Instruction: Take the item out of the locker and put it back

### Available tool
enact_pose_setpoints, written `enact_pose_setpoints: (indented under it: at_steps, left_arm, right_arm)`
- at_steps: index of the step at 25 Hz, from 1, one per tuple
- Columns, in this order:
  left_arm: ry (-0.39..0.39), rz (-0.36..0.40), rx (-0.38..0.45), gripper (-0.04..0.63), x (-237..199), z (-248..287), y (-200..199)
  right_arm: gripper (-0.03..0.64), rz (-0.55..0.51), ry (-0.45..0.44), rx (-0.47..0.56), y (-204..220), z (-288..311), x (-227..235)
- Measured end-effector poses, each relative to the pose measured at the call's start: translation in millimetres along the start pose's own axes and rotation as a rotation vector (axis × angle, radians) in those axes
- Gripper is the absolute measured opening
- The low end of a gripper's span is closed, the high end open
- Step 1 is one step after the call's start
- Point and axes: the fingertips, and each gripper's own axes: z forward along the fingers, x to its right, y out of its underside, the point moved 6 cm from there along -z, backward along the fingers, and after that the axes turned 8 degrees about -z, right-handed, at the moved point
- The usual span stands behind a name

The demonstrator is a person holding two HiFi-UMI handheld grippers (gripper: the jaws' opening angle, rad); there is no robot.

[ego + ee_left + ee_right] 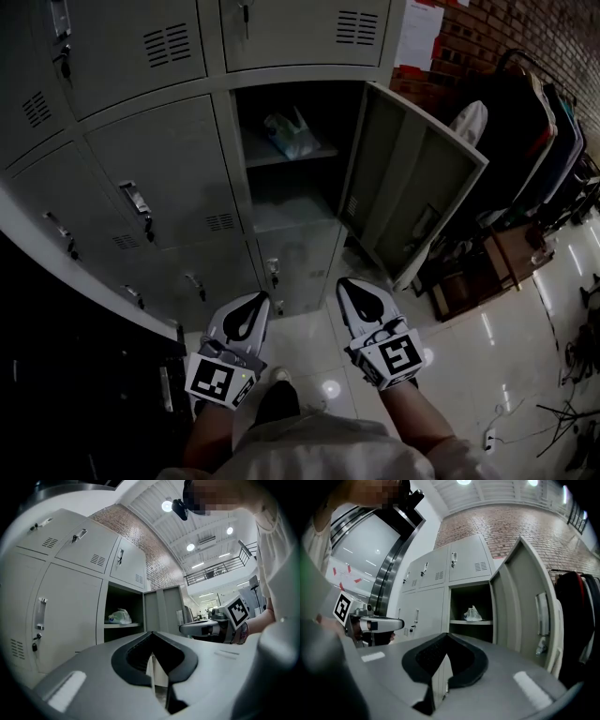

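A person stands facing a bank of grey metal lockers, forearms stretched forward and low, one tool in each hand. The left tongs and the right tongs are held side by side, a little apart, both pointing level at the lockers. Each is a smooth white shell with a black, ribbed, teardrop-shaped lining, and carries a cube with square black-and-white markers at the hand end. On both tools the tips are pressed together, with nothing between them.

Straight ahead, one locker stands open. Its door, flat painted sheet metal with folded edges, is swung out to the right and juts toward the person, ending just beyond the right tongs. Inside, a thin metal shelf crosses the dark compartment. The bag, crumpled pale plastic with a bunched top, sits on that shelf, far from both tools and touched by neither.

The neighbouring locker doors to the left are closed, with vent slots and small metal handles. To the right of the open door are a red brick wall and dark clothes hanging on a rack. The floor is glossy pale tile that mirrors the ceiling lights
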Motion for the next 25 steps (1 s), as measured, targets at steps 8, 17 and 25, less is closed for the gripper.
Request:
enact_pose_setpoints:
  at_steps: [8,17,25]
  left_arm:
    - [-0.047,-0.031,-0.011,0.005,94.6,-53.7,17.6]
    - [-0.067,0.003,-0.018,0.005,120.5,-85.0,8.7]
    - [-0.053,0.018,0.007,0.005,109.4,-89.1,-7.7]
  right_arm:
    - [0.0,0.033,-0.087,-0.028,0.7,-100.6,-34.2]
    - [0.0,0.052,-0.1,-0.007,-11.8,-134.4,-55.4]
    - [0.0,0.067,-0.1,0.008,-26.1,-125.8,-64.4]
